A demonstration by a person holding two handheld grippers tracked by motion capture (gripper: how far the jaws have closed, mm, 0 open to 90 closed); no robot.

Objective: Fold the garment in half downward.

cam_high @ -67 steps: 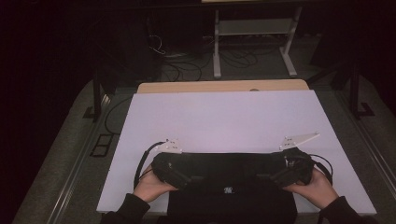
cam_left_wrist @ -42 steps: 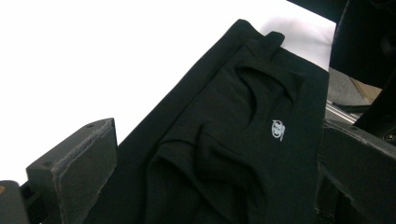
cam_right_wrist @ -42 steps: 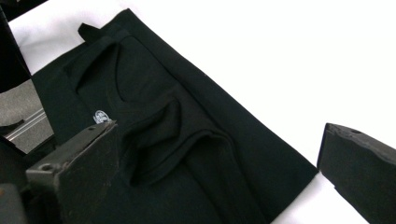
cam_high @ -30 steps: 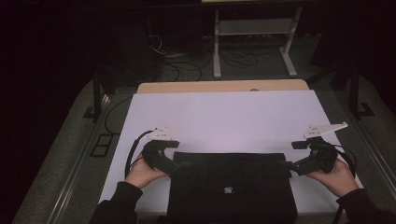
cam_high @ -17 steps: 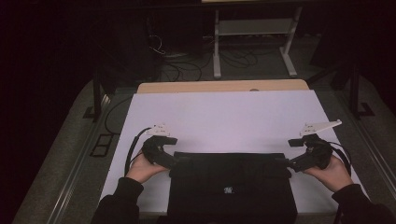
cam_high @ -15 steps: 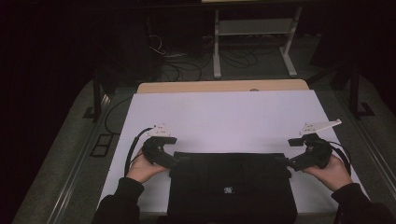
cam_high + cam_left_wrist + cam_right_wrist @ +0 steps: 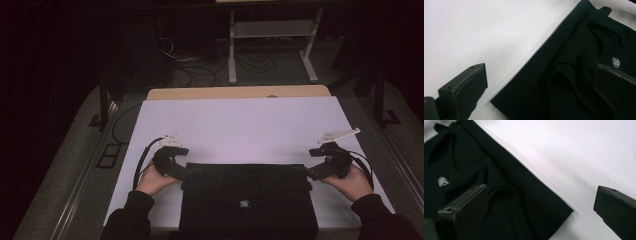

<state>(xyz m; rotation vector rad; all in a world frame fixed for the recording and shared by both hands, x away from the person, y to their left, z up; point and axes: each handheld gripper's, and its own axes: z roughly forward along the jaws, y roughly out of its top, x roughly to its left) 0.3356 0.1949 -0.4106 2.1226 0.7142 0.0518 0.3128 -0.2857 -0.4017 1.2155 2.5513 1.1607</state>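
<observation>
A black folded garment (image 7: 247, 200) with a small white logo (image 7: 244, 204) lies flat at the near edge of the white table (image 7: 240, 125). My left gripper (image 7: 184, 172) is at its far left corner, my right gripper (image 7: 312, 173) at its far right corner. In the left gripper view the left gripper (image 7: 540, 93) is open, one jaw over the bare table and the other over the garment (image 7: 574, 62). The right gripper (image 7: 540, 211) is open the same way across the other corner of the garment (image 7: 486, 170). A hand holds each gripper.
A wooden strip (image 7: 240, 92) edges the table's far side. Beyond it on the floor are a metal stand (image 7: 270, 45) and loose cables (image 7: 185, 57). Dark posts (image 7: 103, 100) stand at both sides. A black cable (image 7: 142, 160) trails from the left gripper.
Both hands left the middle of the garment's far edge and moved outward to its corners. The garment now lies flat. In the last second the right gripper has edged inward.
</observation>
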